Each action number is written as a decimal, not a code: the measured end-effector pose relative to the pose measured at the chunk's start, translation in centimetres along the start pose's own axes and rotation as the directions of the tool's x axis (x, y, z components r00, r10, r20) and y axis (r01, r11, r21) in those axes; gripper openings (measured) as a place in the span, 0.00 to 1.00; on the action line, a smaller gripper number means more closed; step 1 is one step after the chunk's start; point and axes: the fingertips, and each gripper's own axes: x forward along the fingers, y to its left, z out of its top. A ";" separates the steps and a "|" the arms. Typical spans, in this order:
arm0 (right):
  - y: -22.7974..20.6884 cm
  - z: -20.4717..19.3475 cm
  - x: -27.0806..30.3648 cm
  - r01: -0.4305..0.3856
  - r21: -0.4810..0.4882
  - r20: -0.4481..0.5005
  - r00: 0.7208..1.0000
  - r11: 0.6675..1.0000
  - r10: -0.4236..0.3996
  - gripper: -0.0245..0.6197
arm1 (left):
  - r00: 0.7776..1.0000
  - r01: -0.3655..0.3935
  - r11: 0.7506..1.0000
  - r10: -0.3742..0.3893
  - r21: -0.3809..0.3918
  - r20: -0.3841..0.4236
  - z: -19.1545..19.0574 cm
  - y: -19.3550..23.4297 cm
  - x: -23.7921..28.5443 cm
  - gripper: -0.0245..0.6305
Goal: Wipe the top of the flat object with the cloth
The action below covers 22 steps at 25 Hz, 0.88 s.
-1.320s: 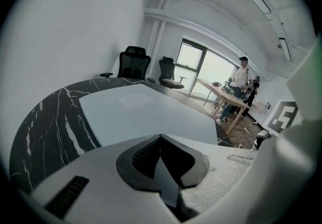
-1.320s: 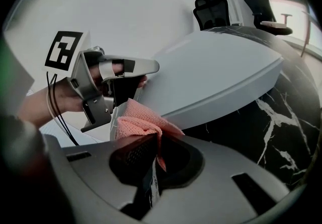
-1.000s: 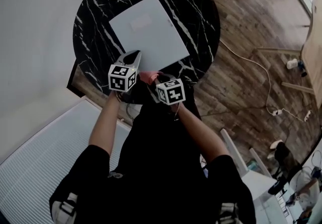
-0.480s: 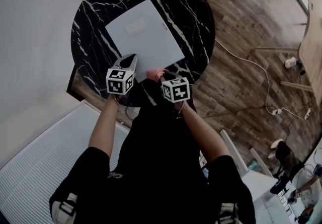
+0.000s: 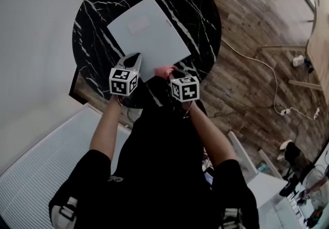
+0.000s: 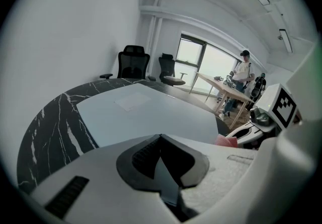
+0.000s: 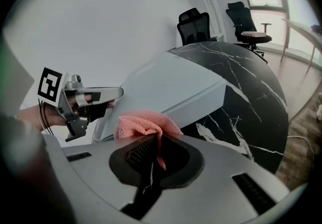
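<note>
On a round black marble table with white veins [image 5: 92, 27] lies the flat white rectangular object [image 5: 146, 37], turned at an angle so that one corner points toward the person. It takes up the middle of the tabletop, with dark marble showing all round it.

At the near side of the flat object both grippers hover close together. The left gripper [image 5: 134, 58] has its tip over the near left edge of the object. In the left gripper view its jaws are pressed together with nothing between them [image 6: 161, 140], and the pale top of the object [image 6: 151, 115] stretches away beyond them.

The right gripper [image 5: 172, 72] stands just beside it, at the object's near corner. Its jaws pinch a pink knitted cloth [image 7: 143, 123]. A thin fold runs down between the black pads, and the rest bunches up in front of the jaws [image 7: 155, 140]. The cloth sits at the near edge of the flat object [image 7: 176, 87]; whether it touches the surface cannot be told. From the left gripper view a bit of the pink cloth [image 6: 226, 141] shows at the right gripper's tip.

Beyond the table stand two black office chairs [image 6: 133, 62], and a person [image 6: 241, 79] stands at a wooden desk by the window. The floor to the right of the table is dark wood planking [image 5: 247, 84] with a pale cable [image 5: 257, 66] trailing across it.
</note>
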 end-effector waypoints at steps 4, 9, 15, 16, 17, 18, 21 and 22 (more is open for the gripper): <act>-1.2 0.4 -0.7 0.008 0.034 0.024 1.000 0.999 -0.009 0.05 | 1.000 -0.008 1.000 0.008 -0.002 -0.005 0.2 -0.5 -0.3 0.04; -2.9 0.8 -0.8 -0.023 0.024 0.013 1.000 0.999 0.023 0.05 | 0.999 -0.035 0.999 0.036 0.009 -0.007 1.4 -1.2 0.2 0.04; -5.4 2.4 -1.2 -0.032 -0.013 -0.006 0.999 0.999 0.032 0.05 | 0.998 -0.060 0.998 0.060 -0.016 -0.030 2.1 -2.2 1.4 0.04; -5.8 2.6 -1.3 -0.032 -0.020 -0.010 0.999 0.999 0.032 0.05 | 0.997 -0.064 0.998 0.063 -0.023 -0.034 2.1 -2.3 1.7 0.04; -6.1 2.9 -1.4 -0.032 -0.025 -0.014 0.999 0.999 0.032 0.05 | 0.997 -0.067 0.997 0.066 -0.028 -0.039 2.2 -2.3 1.9 0.04; -6.4 3.1 -1.4 -0.033 -0.030 -0.018 0.999 0.999 0.032 0.05 | 0.997 -0.071 0.997 0.069 -0.032 -0.043 2.3 -2.3 2.1 0.04; -7.5 3.9 -1.7 -0.032 -0.038 -0.024 0.999 0.999 0.031 0.05 | 0.996 -0.075 0.996 0.073 -0.038 -0.051 2.8 -2.6 2.8 0.04; -7.8 4.2 -1.8 -0.030 -0.042 -0.022 0.999 0.999 0.029 0.05 | 0.996 -0.077 0.996 0.075 -0.040 -0.052 3.0 -2.7 3.0 0.04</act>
